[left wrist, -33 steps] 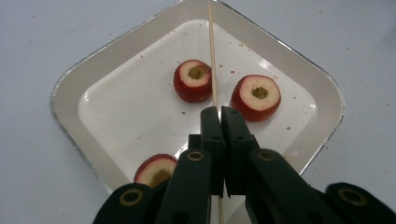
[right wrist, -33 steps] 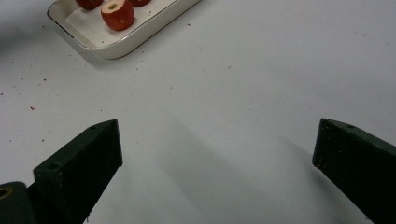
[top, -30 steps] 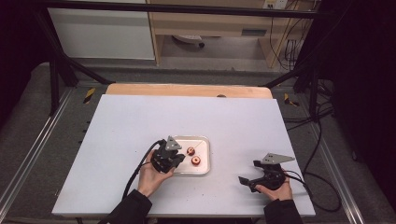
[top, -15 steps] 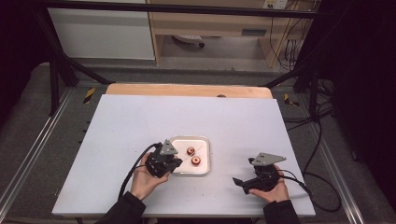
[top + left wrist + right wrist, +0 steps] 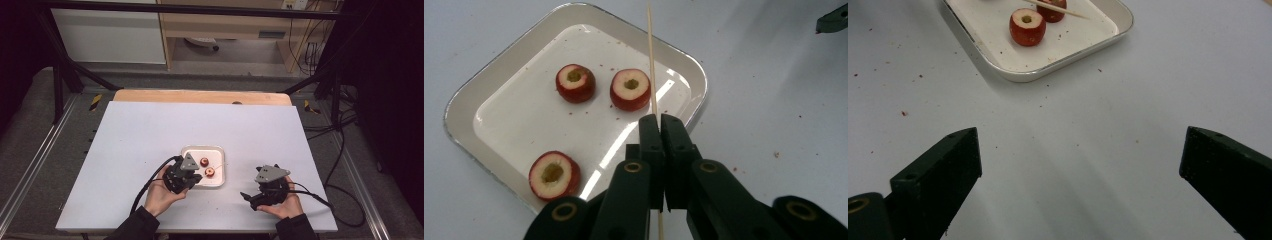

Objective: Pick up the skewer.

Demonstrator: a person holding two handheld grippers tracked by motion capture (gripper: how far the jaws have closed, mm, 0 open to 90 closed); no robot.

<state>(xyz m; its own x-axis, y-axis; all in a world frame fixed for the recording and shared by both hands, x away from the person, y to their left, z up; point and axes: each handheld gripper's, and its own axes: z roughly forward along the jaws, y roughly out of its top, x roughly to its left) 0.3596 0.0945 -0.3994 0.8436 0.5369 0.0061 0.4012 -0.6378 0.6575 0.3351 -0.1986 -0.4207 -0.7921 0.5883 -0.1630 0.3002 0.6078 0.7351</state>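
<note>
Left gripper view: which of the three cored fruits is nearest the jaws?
The lone fruit at the tray's near edge, left of the left gripper holding the skewer. The other two sit side by side farther back.

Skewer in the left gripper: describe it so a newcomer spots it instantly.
On the white table, find the small white tray holding three cored red fruit pieces. The skewer is the thin pale wooden stick clamped in the shut left gripper, crossing the tray's edge; nothing else there is long and straight.
</note>
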